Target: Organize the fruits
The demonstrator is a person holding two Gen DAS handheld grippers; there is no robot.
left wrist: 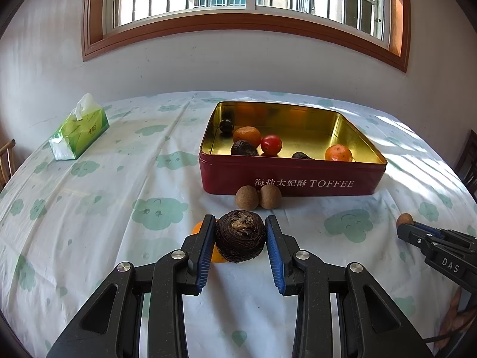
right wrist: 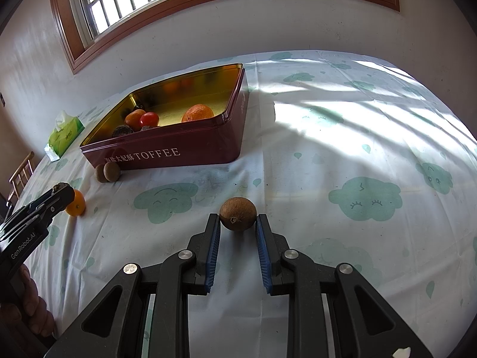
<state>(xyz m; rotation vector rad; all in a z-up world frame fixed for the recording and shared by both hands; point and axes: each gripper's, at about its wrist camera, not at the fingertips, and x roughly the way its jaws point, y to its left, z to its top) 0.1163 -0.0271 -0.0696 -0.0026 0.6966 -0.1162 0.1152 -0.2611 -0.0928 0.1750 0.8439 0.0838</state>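
Left tongs [left wrist: 240, 240] clamped dark wrinkled fruit [left wrist: 240, 236] you held; right tongs [right wrist: 238, 223] pinched brown longan [right wrist: 238, 213]. Both likely light, thin-shelled; you gripped across widest part, gently.

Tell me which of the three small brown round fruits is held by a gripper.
The lone one clamped in the right gripper; the other two sit loose, side by side against the tin.

Both grippers' fingers [left wrist: 208, 247] [right wrist: 213, 244] clamped, tilted downward
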